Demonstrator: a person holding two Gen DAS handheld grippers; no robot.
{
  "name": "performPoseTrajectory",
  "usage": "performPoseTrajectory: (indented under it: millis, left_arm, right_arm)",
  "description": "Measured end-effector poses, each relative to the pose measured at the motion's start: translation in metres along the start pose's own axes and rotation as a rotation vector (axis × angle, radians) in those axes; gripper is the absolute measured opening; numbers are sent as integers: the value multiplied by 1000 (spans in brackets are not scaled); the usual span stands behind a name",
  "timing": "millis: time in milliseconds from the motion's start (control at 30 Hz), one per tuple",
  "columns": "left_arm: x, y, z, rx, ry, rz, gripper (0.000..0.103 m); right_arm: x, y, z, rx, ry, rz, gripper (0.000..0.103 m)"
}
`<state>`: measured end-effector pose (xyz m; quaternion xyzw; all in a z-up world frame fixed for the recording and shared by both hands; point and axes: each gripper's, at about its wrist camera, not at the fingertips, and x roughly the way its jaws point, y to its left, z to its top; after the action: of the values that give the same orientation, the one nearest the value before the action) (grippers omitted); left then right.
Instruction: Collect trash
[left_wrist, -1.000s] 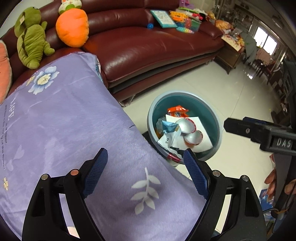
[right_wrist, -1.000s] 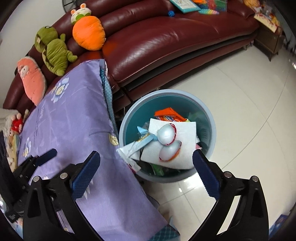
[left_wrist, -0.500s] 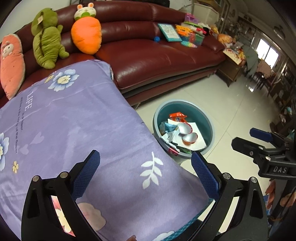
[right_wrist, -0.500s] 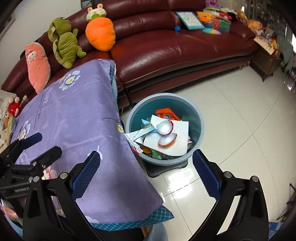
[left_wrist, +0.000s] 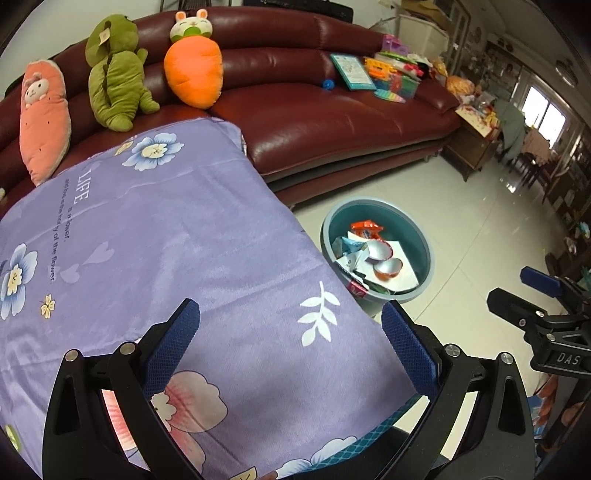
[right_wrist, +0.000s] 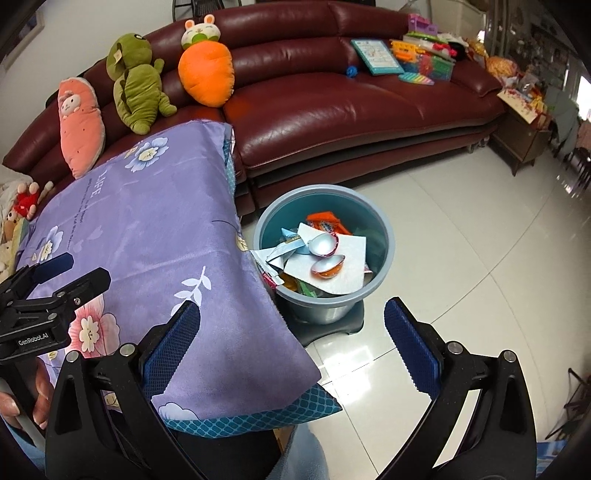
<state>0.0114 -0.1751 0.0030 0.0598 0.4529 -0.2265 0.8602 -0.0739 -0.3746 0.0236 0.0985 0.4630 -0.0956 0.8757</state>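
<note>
A blue-grey trash bin (left_wrist: 413, 225) (right_wrist: 266, 221) stands on the tiled floor beside the table. Inside lie a white paper sheet (right_wrist: 347, 258), two foil-lined egg shell halves (left_wrist: 380, 254) (right_wrist: 325, 251), an orange wrapper (right_wrist: 325, 219) and other scraps. My left gripper (left_wrist: 290, 338) hangs open over the purple flowered tablecloth (left_wrist: 166, 240) (right_wrist: 155, 206), nothing between its fingers. My right gripper (right_wrist: 291, 341) is open too, above the table's corner and the floor, short of the bin. Each gripper shows in the other's view: the right gripper (left_wrist: 524, 299) and the left gripper (right_wrist: 70, 271).
A dark red leather sofa (left_wrist: 332, 122) (right_wrist: 332, 103) runs behind the table and bin, carrying plush toys (left_wrist: 114, 74) (right_wrist: 136, 81) and a pile of books and toys (right_wrist: 406, 55). A wooden side table (right_wrist: 524, 122) stands at the sofa's end. Glossy tiles (right_wrist: 461, 258) spread right of the bin.
Both grippers have drawn back and up from the bin, so it looks smaller and farther. The left gripper's jaws spread wider between the first frame and the middle one. The trash in the bin has not moved.
</note>
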Motion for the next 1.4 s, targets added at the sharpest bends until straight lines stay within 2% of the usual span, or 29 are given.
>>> performPoseTrajectory:
  millis: [133,867,1033,1167,1400]
  left_arm:
    - [2,-6,-3,11,7,7,99]
    - [41,-16,-5,27,87,24,99]
    - [50,-10,-5,0,120,-38,99]
    - [54,-9,-8,2,118,4,99]
    - [55,-10,-9,9,110,27,99]
  right_arm:
    - [-4,-1,-6,-10,-18,-29,96]
    - [26,-20,-7,55,30,-4,96]
    - [34,-20,-5,57,46,0,96]
    - [40,-21,-4,59,54,-3,96]
    - [46,-23,-2,68,67,-2,96]
